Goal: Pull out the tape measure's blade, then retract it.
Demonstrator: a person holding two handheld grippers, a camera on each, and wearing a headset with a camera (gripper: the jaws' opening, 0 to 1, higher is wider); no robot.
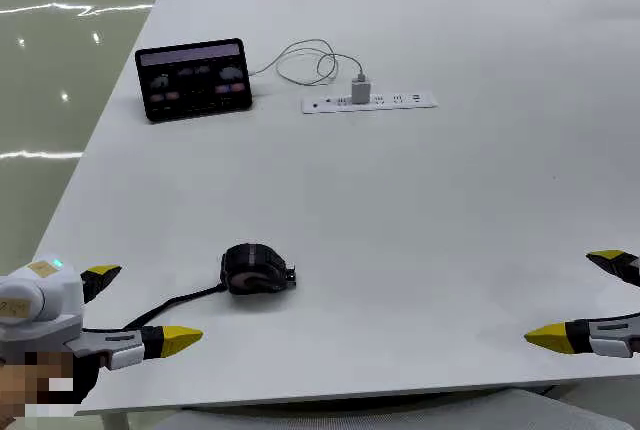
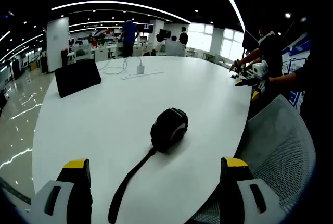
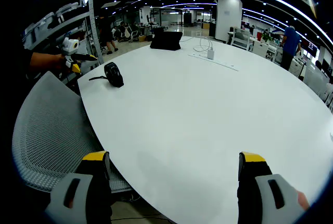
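Note:
A black tape measure (image 1: 256,269) lies on the white table (image 1: 430,210) near its front edge, blade retracted, with a black wrist strap (image 1: 175,302) trailing to the left. My left gripper (image 1: 142,304) is open just left of it, its yellow tips on either side of the strap's end. In the left gripper view the tape measure (image 2: 169,127) sits ahead of the open left gripper (image 2: 156,164), untouched. My right gripper (image 1: 577,295) is open far to the right above the table edge. The right gripper view shows the open right gripper (image 3: 174,156) and the distant tape measure (image 3: 113,73).
A dark tablet (image 1: 194,79) stands at the back left. A white power strip (image 1: 370,102) with a charger (image 1: 360,88) and looped cable lies behind the middle. A grey mesh chair (image 3: 47,130) sits at the front edge.

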